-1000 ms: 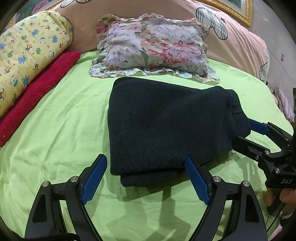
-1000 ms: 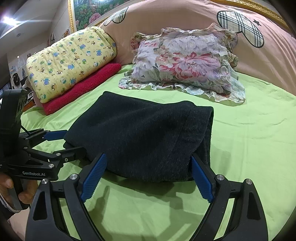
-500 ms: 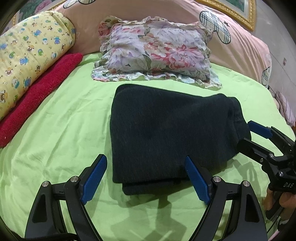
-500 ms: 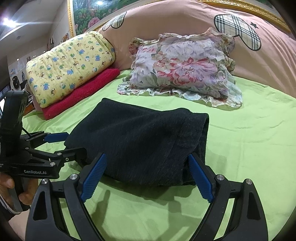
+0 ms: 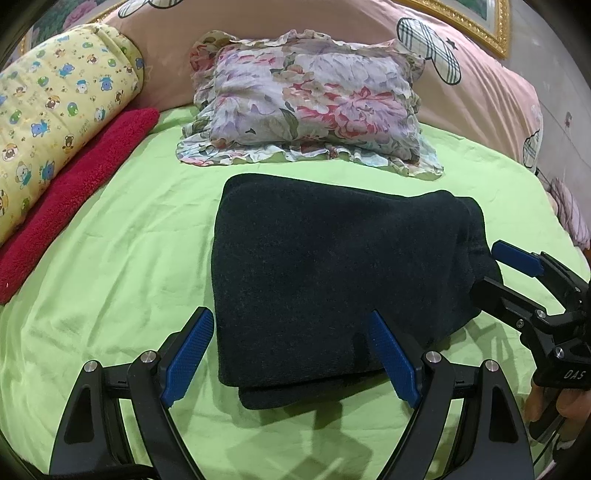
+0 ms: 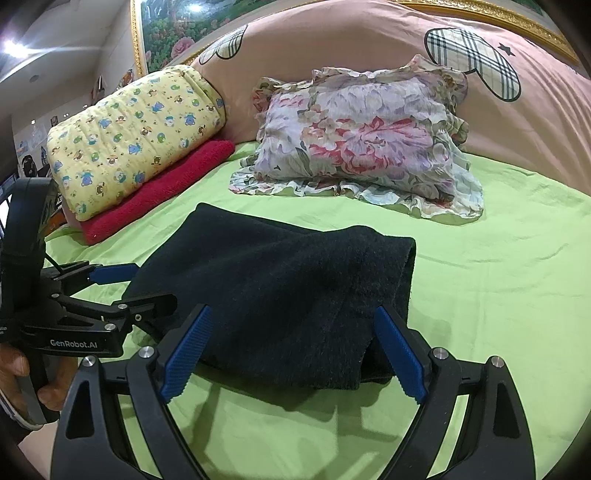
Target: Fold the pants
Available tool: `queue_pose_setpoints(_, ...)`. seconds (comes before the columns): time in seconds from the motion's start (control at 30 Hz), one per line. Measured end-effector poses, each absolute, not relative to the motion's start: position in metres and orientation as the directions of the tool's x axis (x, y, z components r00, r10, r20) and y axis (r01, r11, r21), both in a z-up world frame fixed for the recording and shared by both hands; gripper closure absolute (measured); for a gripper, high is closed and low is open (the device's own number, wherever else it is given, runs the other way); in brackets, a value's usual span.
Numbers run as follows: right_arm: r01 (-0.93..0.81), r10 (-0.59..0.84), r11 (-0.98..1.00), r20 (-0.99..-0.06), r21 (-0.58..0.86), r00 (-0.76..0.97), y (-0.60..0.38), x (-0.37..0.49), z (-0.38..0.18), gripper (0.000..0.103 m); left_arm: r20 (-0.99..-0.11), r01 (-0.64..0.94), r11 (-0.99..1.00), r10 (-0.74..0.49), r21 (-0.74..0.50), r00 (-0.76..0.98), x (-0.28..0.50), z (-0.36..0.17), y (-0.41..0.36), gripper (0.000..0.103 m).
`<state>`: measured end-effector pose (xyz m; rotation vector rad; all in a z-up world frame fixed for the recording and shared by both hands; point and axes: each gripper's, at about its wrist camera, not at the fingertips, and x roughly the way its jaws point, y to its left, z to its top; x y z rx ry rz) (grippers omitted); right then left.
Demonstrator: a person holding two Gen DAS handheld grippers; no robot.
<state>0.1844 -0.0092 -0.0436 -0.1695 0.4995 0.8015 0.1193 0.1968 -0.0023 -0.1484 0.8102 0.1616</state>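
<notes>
Both tongs have drawn back slightly from the folded pants [image 5: 332, 273] on the bed [image 5: 122, 266], left tongs [image 5: 291, 354] and right tongs [image 6: 295, 354] gaping, empty, folding apparently finished.

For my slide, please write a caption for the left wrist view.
Open left gripper facing folded dark pants on a green sheet, right gripper alongside.

left hand-held gripper [image 5: 291, 354] jaws spread wide, right hand-held gripper [image 6: 291, 354] likewise

green bedsheet [image 5: 110, 258], floral pillow [image 5: 310, 107], gold-framed picture [image 6: 166, 33]
</notes>
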Motion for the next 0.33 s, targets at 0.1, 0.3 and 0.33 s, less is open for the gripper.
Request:
queue_pose_setpoints(0.1, -0.723, 0.644, 0.689, -0.489, 0.039, 0.588, -0.0091, 0.1843, -0.0437, 0.014, -0.730, -0.199, 0.978, 0.087, -0.069, 0.678, 0.1199, -0.0024, 0.1972, 0.017)
queue_pose_setpoints(0.3, -0.723, 0.644, 0.690, -0.489, 0.039, 0.588, -0.0091, 0.1842, -0.0438, 0.013, -0.731, -0.198, 0.978, 0.088, -0.066, 0.677, 0.1209, -0.0018, 0.1968, 0.017)
queue_pose_setpoints(0.33, -0.723, 0.644, 0.690, -0.490, 0.039, 0.588, -0.0091, 0.1845, -0.0441, 0.013, -0.732, -0.199, 0.978, 0.089, -0.065, 0.676, 0.1210, -0.0019, 0.1969, 0.017)
